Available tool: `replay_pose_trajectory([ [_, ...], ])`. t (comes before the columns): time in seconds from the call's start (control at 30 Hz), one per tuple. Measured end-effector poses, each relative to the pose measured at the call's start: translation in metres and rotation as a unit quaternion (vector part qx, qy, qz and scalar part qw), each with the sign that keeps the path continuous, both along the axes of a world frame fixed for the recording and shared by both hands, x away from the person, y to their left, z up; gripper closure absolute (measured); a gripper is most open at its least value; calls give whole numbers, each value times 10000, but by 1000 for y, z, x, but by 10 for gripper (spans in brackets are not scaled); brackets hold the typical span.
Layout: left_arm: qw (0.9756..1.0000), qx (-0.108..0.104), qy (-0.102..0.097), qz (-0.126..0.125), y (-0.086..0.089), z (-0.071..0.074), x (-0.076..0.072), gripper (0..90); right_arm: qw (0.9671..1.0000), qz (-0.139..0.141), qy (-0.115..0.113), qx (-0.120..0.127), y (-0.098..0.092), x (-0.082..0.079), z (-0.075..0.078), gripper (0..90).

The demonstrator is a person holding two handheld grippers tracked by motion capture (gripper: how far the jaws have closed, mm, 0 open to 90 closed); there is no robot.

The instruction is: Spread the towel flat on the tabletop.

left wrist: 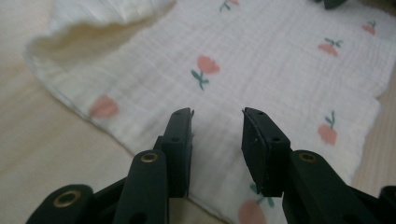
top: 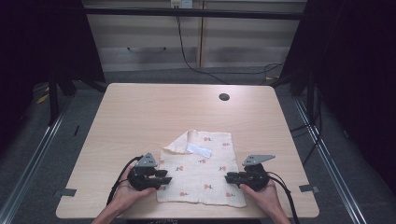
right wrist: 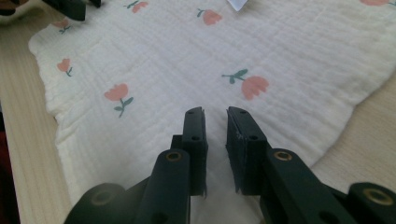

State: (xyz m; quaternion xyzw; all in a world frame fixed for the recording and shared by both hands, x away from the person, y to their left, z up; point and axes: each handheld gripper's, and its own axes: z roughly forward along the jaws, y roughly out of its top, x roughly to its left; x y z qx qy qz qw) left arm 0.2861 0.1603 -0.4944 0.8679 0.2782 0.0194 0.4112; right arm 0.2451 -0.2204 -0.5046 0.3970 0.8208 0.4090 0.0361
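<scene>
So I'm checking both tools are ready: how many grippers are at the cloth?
2. The left gripper is at the flowered cloth's left edge; the right gripper is at its right edge. Both have open jaws holding nothing.

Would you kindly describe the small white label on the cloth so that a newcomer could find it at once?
Start at the pale wooden table and find the cream cloth with red flowers near its front edge. Beside its folded-over far left corner lies the label, a plain white strip, the one unprinted patch among the flowers.

Cloth (left wrist: 261, 60) cut off at top & bottom edges in left gripper view; white tag (right wrist: 237, 3) clipped at top of right gripper view.
</scene>
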Motion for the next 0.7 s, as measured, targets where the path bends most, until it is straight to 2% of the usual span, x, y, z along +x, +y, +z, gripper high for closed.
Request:
replay_pose_trajectory([
  [0.07, 9997, -180, -103, 132, -4, 12, 12, 626, 10000, 8, -9, -1, 1, 0, 0, 778],
  [0.17, 9994, -229, -203, 147, -13, 24, 31, 626, 10000, 19, 2, -19, 2, 1, 0, 779],
  [0.23, 9991, -235, -257, 261, -20, 28, 45, 613, 10000, 31, -3, -18, 2, 1, 0, 779],
  [0.27, 9992, -234, -234, 213, -25, 29, 54, 599, 10000, 27, -5, -11, 2, 1, 0, 779],
  [0.37, 9998, -64, -92, 152, -38, 21, 69, 566, 10000, 59, -56, -15, 2, 2, 0, 779],
  [0.43, 9997, -33, -7, 257, -44, 10, 78, 564, 10000, 39, -15, -14, 2, 1, 0, 779],
  [0.5, 9995, -54, 59, 302, -47, 3, 81, 564, 10000, 30, -14, -7, 2, 1, 0, 780],
  [0.6, 9991, 119, 23, 415, -53, -5, 86, 564, 10000, 38, -45, 4, 2, 1, 0, 780],
  [0.63, 9983, 191, -24, 544, -55, -7, 87, 563, 10000, 38, -48, 7, 2, 1, -1, 780],
  [0.67, 9983, 191, -24, 544, -55, -7, 87, 564, 10000, 38, -48, 7, 2, 1, -1, 780],
  [0.7, 9984, 102, 61, 550, -57, -8, 89, 563, 10000, 45, -60, -5, 2, 1, -1, 779],
])
